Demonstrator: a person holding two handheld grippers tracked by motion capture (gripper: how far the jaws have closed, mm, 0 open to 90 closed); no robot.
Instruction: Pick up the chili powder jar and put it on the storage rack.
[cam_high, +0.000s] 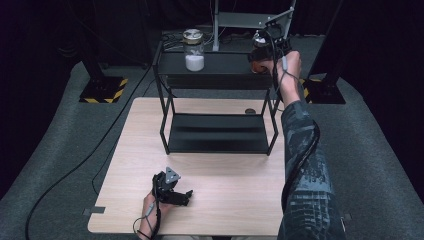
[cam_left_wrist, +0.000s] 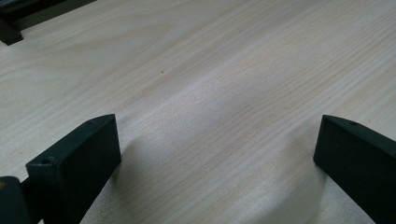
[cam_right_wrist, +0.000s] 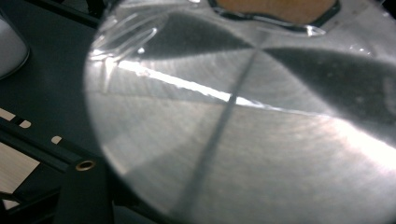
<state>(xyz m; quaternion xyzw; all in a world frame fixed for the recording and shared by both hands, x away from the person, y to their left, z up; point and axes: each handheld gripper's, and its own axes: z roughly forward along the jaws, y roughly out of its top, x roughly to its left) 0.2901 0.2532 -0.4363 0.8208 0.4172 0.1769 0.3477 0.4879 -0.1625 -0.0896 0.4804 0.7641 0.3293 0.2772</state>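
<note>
On the desk (cam_high: 125, 150) stands one black two-tier shelf (cam_high: 216, 80). Two jars: one jar (cam_high: 194, 50) with white powder and a metal lid sits on the top tier at its left, and a second jar (cam_high: 259, 50) is at the top tier's right end, in the right hand-held gripper (cam_high: 267, 56). That gripper's own view is close on the brushed metal lid (cam_right_wrist: 243, 121), so its jaws are hidden; they are closed in as far as they go, pinching the second jar. Whether the jar rests on the tier or is just above it I cannot tell. One small dark round object (cam_high: 250, 111) lies on the desk behind the lower tier (cam_high: 217, 132), which is bare. One left hand-held gripper (cam_high: 176, 196) lies low at the desk's near edge, well apart from the shelf, jaws spread wide with bare wood (cam_left_wrist: 219, 116) between them. The right sleeve (cam_high: 302, 165) crosses the desk's right side and covers the shelf's right rear leg. Cables run over the grey floor (cam_high: 65, 150) at left.
</note>
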